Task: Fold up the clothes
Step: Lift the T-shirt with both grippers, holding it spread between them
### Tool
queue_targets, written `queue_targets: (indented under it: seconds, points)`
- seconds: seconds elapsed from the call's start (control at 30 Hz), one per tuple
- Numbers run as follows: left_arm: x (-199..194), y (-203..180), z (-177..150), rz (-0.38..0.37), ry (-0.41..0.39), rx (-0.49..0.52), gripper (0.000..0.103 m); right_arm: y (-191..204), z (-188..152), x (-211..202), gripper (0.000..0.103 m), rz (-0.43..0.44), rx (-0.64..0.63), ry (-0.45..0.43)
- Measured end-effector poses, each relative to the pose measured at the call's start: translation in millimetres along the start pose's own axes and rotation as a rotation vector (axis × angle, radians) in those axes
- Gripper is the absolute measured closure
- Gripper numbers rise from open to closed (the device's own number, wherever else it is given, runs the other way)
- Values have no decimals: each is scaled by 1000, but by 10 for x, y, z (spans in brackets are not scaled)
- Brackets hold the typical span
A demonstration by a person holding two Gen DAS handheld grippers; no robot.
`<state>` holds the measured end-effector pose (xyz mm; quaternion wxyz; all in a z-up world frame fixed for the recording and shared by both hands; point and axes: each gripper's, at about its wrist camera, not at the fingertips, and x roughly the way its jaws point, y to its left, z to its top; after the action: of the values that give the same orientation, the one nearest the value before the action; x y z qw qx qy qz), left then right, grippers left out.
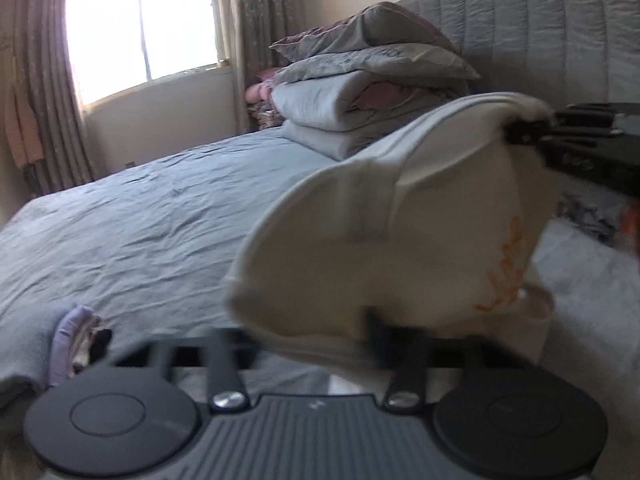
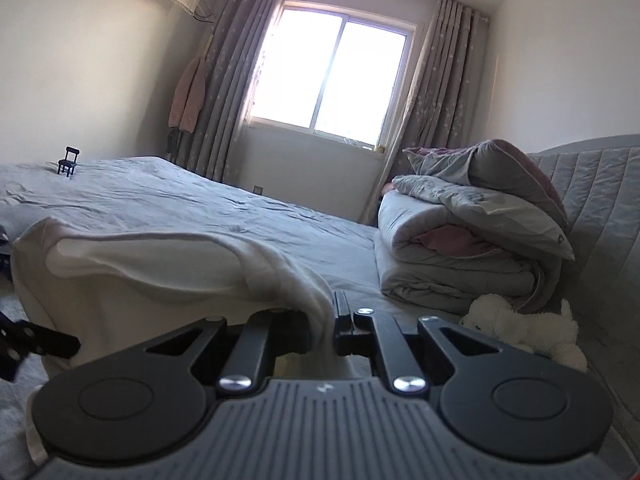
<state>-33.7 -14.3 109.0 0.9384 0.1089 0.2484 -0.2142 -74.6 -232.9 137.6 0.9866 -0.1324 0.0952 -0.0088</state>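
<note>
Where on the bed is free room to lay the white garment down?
The bed sheet lies bare between the small black chair and the folded quilts. The headboard side is crowded: the quilts and a white plush toy. Folded clothes fill the near edge.

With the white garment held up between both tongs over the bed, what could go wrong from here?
1. The right tongs pinch only a thin edge of the white garment; it might slip free.
2. The garment sags unevenly, so it may land creased.
3. It may fall on the folded stack near the left tongs.

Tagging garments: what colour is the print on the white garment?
Orange print on the white garment, clearest in the left wrist view.
</note>
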Motion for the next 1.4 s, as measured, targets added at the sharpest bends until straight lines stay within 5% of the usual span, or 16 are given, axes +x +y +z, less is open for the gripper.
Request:
queue_targets:
  seconds: [0.17,0.67,0.73,0.87,0.93,1.0,1.13,1.27,1.4]
  points:
    - [-98,293,85,-8,-22,-113,91,-58,-12,14,93,-28,7,-3]
    - [-139,408,105,20,-53,-144,93,92,-64,-6,92,59,-26,8]
    - [-127,376,96,6,-50,-124,90,71,-66,3,92,71,-21,12]
    - [-88,339,77,-15,-42,-109,62,88,-75,16,91,88,-23,23]
    - [-53,357,59,-5,-34,-122,65,109,-80,18,91,97,-29,24]
    - [-27,386,51,10,-25,-127,91,129,-88,19,89,105,-38,25]
    - [-31,427,38,11,-19,-150,93,107,-148,114,79,134,-40,92]
    - [-52,451,33,19,-25,-165,94,73,-305,282,43,172,-73,224]
    - [50,413,-11,20,29,-176,93,31,-440,387,42,164,-86,286]
